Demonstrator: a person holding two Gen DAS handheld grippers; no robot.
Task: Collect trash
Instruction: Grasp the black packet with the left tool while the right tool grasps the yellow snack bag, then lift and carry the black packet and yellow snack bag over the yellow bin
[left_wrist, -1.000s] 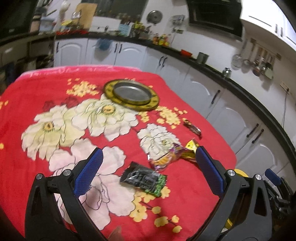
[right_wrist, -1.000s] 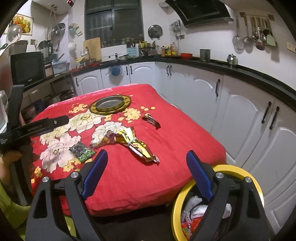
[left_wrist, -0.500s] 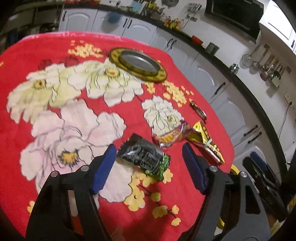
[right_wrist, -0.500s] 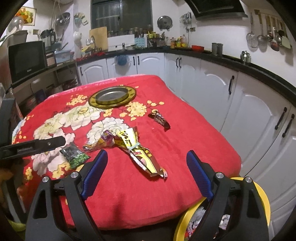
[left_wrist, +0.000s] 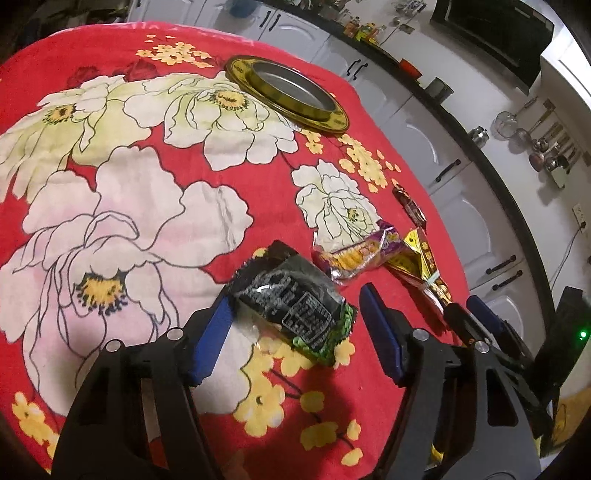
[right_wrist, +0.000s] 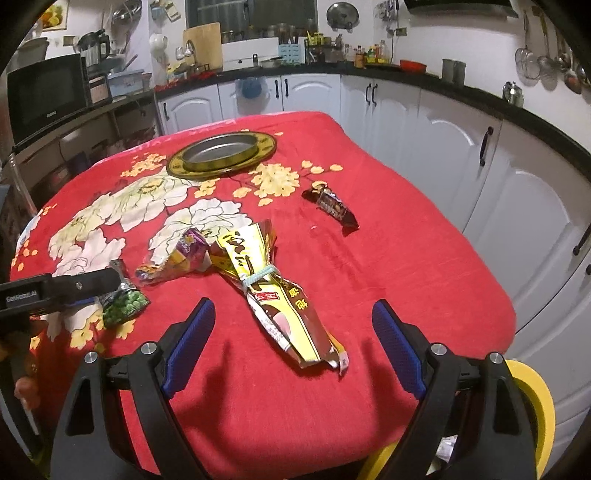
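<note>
A black and green snack packet (left_wrist: 295, 299) lies on the red flowered cloth (left_wrist: 110, 206). My left gripper (left_wrist: 295, 332) is open, its blue pads either side of the packet's near end. A purple wrapper (left_wrist: 358, 251), a gold wrapper (left_wrist: 421, 258) and a small dark wrapper (left_wrist: 408, 203) lie beyond. In the right wrist view my right gripper (right_wrist: 293, 343) is open just above the gold wrapper's (right_wrist: 273, 291) near end. The purple wrapper (right_wrist: 177, 258), the dark wrapper (right_wrist: 332, 206) and the green packet (right_wrist: 123, 302) show there too. The yellow trash bin (right_wrist: 535, 402) stands below the table edge.
A gold-rimmed metal plate (right_wrist: 221, 151) sits at the far side of the table. White cabinets (right_wrist: 517, 184) with a black counter run along the right and back. The left gripper's body (right_wrist: 55, 290) reaches in from the left.
My left gripper has come down and forward until its pads flank the black and green packet. My right gripper has moved from above the bin to over the gold wrapper.
</note>
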